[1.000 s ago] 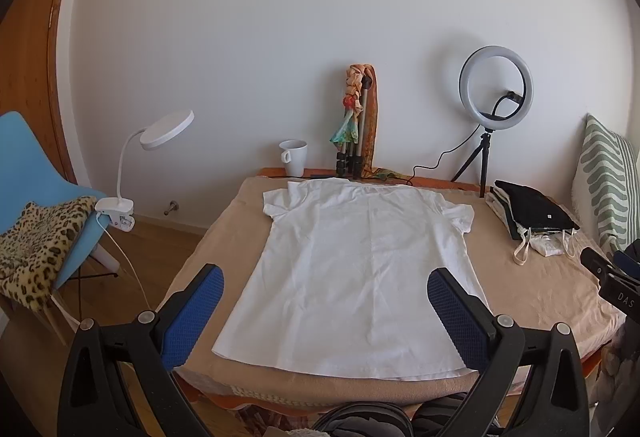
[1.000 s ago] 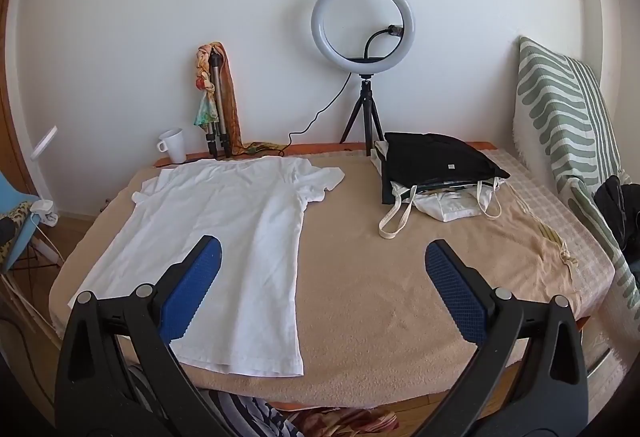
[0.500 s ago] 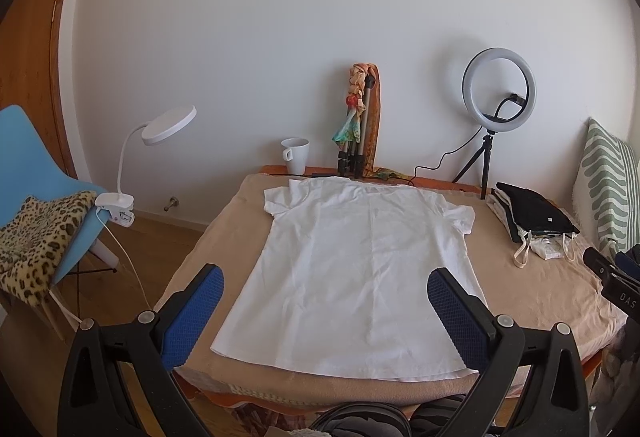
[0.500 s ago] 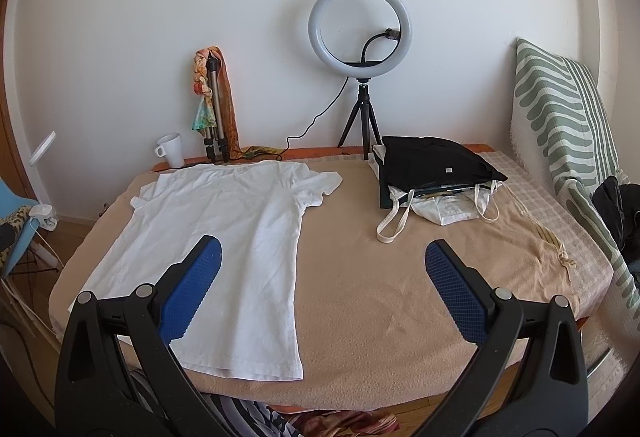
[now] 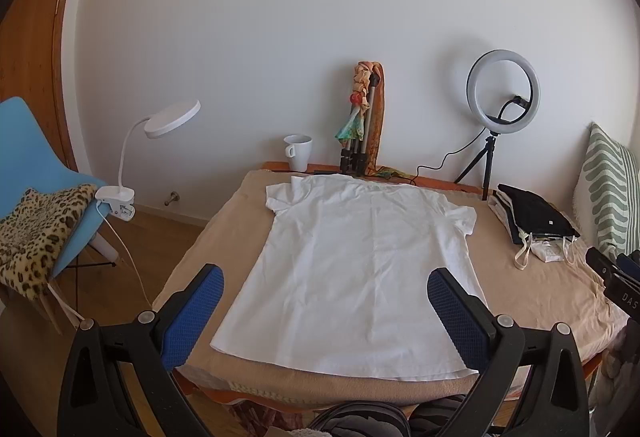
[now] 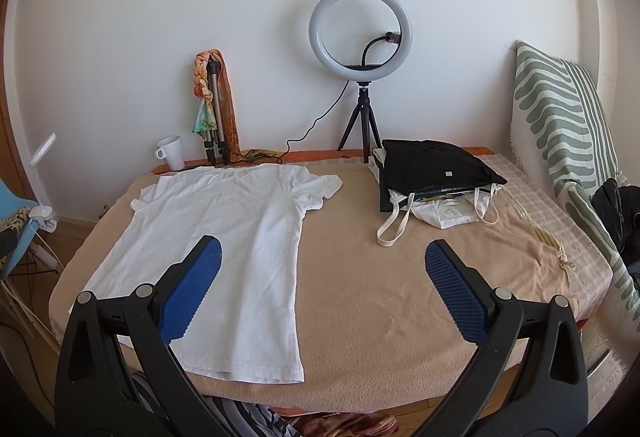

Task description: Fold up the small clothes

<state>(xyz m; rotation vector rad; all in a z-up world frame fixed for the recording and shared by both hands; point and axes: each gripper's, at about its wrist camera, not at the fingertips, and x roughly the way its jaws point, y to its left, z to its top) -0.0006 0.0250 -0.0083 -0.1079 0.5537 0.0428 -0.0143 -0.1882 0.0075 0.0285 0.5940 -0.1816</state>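
White T-shirt point(image 5: 360, 269) spread flat on tan blanket point(image 5: 540, 289), centre of left wrist frame, left half of right wrist frame point(image 6: 224, 249). Left gripper point(image 5: 326, 301) low in frame, spread wide, holding nothing. Right gripper point(image 6: 322, 277) likewise agape, empty, bottom of frame. Folded black garment point(image 6: 432, 167) upper right

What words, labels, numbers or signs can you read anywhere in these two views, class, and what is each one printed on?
"DAS": white letters on a black object at the right edge of the left wrist view; the edge cuts the word off.
Small pale tag on the folded black garment: too small to read.
White tote bag under it: faint print, too blurred to read.
White T-shirt, white mug: no text visible.
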